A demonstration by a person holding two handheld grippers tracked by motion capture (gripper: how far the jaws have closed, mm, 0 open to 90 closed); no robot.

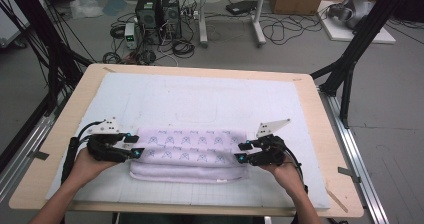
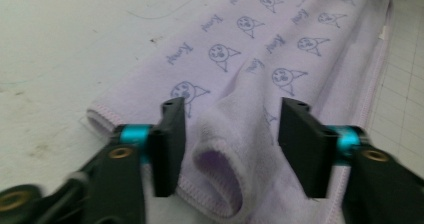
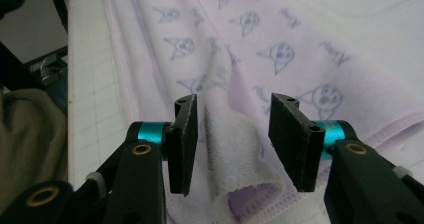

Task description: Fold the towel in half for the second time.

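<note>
A folded lilac towel (image 1: 190, 154) printed with cartoon faces lies across the near half of a white mat (image 1: 210, 99) on the table (image 1: 320, 134). The left gripper (image 1: 136, 146) sits at the towel's left end, the right gripper (image 1: 242, 152) at its right end. In each gripper view the jaws stand wide apart, straddling a raised loop of the towel's folded edge (image 2: 225, 169) (image 3: 240, 179) without pinching it. A hand (image 1: 92, 164) holds each gripper from the table's near side.
</note>
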